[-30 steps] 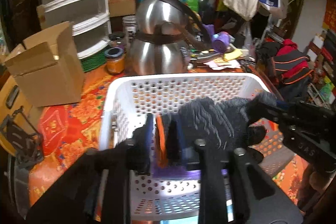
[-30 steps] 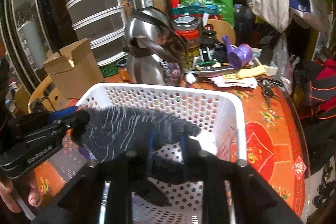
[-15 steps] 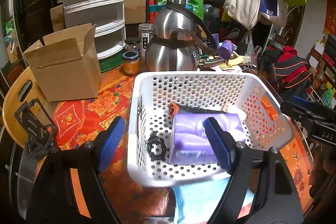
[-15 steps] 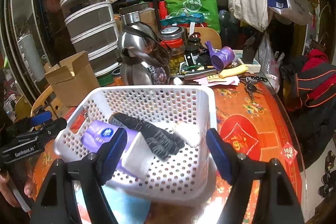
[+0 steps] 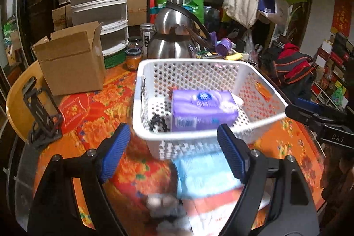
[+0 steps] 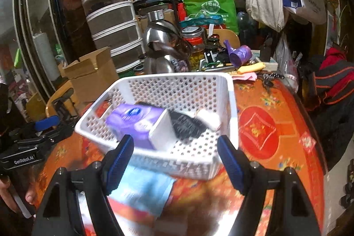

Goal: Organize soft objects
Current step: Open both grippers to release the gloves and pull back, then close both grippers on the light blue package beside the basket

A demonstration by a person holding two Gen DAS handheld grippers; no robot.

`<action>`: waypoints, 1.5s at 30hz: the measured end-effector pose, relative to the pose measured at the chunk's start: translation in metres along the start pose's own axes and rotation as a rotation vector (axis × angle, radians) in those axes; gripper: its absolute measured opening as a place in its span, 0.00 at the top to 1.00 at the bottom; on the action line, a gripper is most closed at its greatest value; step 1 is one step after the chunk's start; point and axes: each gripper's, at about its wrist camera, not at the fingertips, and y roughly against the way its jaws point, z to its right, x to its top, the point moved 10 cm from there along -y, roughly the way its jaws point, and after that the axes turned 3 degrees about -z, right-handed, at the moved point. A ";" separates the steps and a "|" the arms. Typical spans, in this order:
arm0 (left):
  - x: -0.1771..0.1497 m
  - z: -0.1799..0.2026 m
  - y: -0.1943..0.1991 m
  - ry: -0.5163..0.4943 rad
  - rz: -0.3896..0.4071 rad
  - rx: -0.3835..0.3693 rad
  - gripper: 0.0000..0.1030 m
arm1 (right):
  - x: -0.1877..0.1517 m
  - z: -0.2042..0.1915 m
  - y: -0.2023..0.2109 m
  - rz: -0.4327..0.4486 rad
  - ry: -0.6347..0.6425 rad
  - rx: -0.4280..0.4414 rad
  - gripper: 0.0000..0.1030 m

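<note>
One perforated white plastic basket (image 6: 230, 103) holds one purple tissue pack (image 6: 132, 123) and one dark knitted glove (image 6: 185, 125). Left gripper (image 5: 174, 147) and right gripper (image 6: 174, 158) both gape wide, empty.

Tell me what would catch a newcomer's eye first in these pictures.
Probably the white basket in the middle of the orange-red table, with a purple tissue pack and a dark glove inside. Behind it stands a shiny steel kettle; both grippers, left gripper and right gripper, gape open in front.
</note>
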 end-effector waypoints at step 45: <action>-0.102 0.030 -0.100 0.022 -0.380 -0.205 0.45 | -0.111 -0.041 -0.080 -0.235 0.012 0.138 0.54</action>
